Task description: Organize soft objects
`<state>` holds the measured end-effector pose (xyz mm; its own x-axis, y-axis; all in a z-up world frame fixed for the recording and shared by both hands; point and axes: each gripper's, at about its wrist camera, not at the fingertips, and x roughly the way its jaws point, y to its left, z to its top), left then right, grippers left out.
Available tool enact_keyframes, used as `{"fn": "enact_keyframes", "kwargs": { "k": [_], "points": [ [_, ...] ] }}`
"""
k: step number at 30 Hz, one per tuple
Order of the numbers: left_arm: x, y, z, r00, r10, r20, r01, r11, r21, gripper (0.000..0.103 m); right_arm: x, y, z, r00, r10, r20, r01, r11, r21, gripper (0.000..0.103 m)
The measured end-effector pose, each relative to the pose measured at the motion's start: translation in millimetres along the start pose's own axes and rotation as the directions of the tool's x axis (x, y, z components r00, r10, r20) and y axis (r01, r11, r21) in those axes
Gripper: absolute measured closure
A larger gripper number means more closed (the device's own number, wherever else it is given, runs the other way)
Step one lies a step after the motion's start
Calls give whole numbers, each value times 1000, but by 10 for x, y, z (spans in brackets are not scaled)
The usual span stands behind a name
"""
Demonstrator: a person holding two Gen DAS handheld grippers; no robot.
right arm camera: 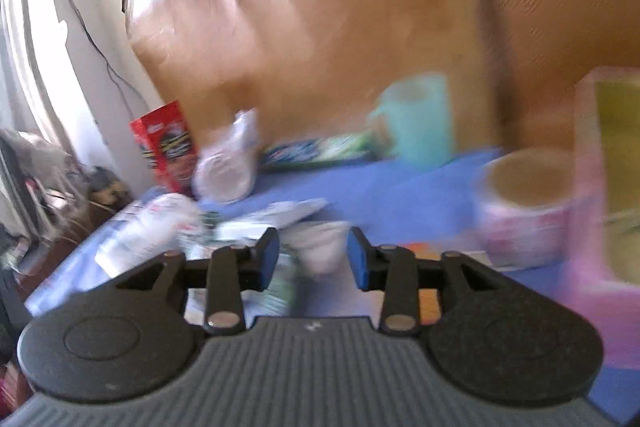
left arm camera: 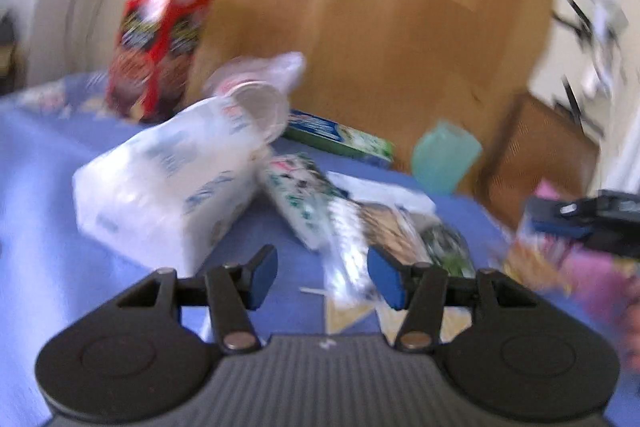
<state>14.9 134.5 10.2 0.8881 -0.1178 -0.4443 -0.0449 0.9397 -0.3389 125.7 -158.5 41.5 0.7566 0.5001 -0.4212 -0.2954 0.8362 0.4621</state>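
On the blue tablecloth [left arm camera: 48, 163] lies a heap of soft packs, all blurred. A white tissue pack [left arm camera: 168, 187] is on the left, a green-and-white packet [left arm camera: 304, 195] beside it, and a clear packet [left arm camera: 384, 227] nearest me. My left gripper [left arm camera: 322, 275] is open just short of the clear packet, with nothing between its blue pads. My right gripper [right arm camera: 312, 259] is open too. A white crumpled thing [right arm camera: 322, 247] shows in its gap, and the pads do not press on it. The right gripper's black body [left arm camera: 608, 223] hangs over a pink printed packet [left arm camera: 568, 259].
A red snack box [left arm camera: 160, 39] stands at the back left next to a clear bag of cups [left arm camera: 256, 95]. A flat green-and-blue box [left arm camera: 340, 135] and a teal cup [left arm camera: 446, 155] line the brown cardboard wall [left arm camera: 380, 7]. A pink roll [right arm camera: 524, 203] and pink basket [right arm camera: 588, 187] stand at right.
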Motion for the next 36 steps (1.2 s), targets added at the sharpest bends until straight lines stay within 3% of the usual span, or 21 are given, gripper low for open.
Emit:
{"fn": "enact_keyframes", "kwargs": {
  "k": [2,5,9,10,12,13,17,20,22,24,25,27,30,33,36],
  "points": [
    [4,79,11,1000,-1,6,1,999,-46,52,350,-6,83,997,33,-69,-26,995,96,53],
    [4,30,18,1000,-6,10,7,1000,-30,52,800,-107,195,986,47,-159,-6,968,249,44],
    [-47,45,-4,1000,-20,24,20,999,-26,51,1159,-236,255,967,127,-220,-25,910,413,44],
    [-46,52,-3,999,-20,25,21,999,-31,51,1208,-245,281,963,142,-229,-29,899,438,48],
    [-16,58,10,999,-26,24,27,999,-27,51,1241,-240,265,955,166,-244,-33,881,472,86],
    [-19,51,5,999,-25,25,26,999,-25,51,1204,-225,265,955,184,-233,-50,873,485,89],
    [-10,64,5,999,-25,26,25,999,-31,51,899,-72,319,965,197,-174,-110,904,413,90],
    [-10,66,4,999,-24,28,25,999,-32,49,440,33,293,965,237,-115,-186,922,341,91],
    [-10,76,6,999,-25,30,26,999,-35,48,51,70,172,958,266,-105,-227,931,287,91],
    [-10,86,10,999,-26,31,27,999,-39,46,-284,90,-9,949,296,-108,-263,934,243,101],
    [-11,87,10,999,-26,31,28,999,-39,46,-405,111,-108,948,300,-110,-268,934,237,101],
    [-4,80,14,999,-30,24,31,999,-32,43,-692,71,-349,958,263,-114,-234,948,215,101],
    [29,15,7,999,-37,-15,37,999,-2,43,-914,63,-681,985,123,-120,-103,982,161,99],
    [4,-100,-19,998,-54,-39,56,997,50,43,-1051,-12,-888,993,67,-102,-52,989,138,92],
    [-76,-207,-51,991,-111,-75,114,993,31,43,-1076,44,-973,995,29,-95,-24,998,53,67]
  ]
}}
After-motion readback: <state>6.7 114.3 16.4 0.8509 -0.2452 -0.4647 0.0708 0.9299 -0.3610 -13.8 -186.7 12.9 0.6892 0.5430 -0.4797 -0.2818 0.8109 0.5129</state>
